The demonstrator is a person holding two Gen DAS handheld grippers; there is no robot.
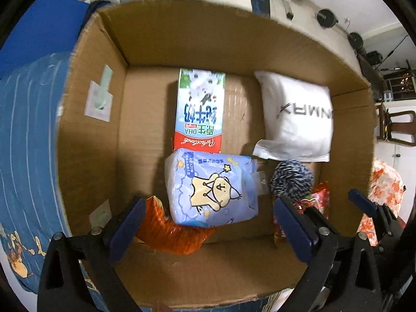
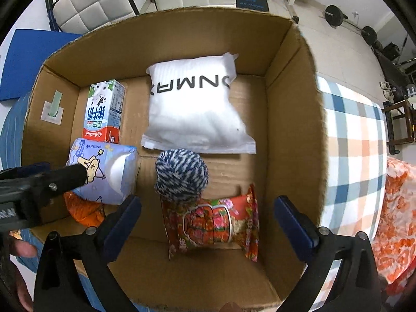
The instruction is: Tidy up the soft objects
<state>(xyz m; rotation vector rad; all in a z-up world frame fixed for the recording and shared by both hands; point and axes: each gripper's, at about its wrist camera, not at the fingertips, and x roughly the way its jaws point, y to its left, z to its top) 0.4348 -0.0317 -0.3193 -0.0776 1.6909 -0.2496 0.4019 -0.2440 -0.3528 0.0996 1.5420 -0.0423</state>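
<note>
An open cardboard box (image 1: 88, 140) (image 2: 288, 140) holds a milk carton (image 1: 199, 109) (image 2: 104, 111), a white soft pouch (image 1: 296, 117) (image 2: 195, 106), a blue tissue pack (image 1: 210, 187) (image 2: 104, 171), a blue-white yarn ball (image 1: 291, 179) (image 2: 182, 174), an orange crinkly bag (image 1: 171, 234) (image 2: 83, 210) and a red snack packet (image 1: 316, 200) (image 2: 213, 223). My left gripper (image 1: 208, 228) is open and empty above the tissue pack and orange bag; it also shows in the right wrist view (image 2: 39, 184). My right gripper (image 2: 208, 221) is open and empty above the snack packet.
The box sits on a blue patterned cloth (image 1: 23, 135). A plaid cloth (image 2: 353, 156) and an orange floral cloth (image 2: 397, 213) lie to its right. White padded panels (image 2: 98, 2), a blue mat (image 2: 26, 57) and gym weights (image 2: 335, 15) lie beyond.
</note>
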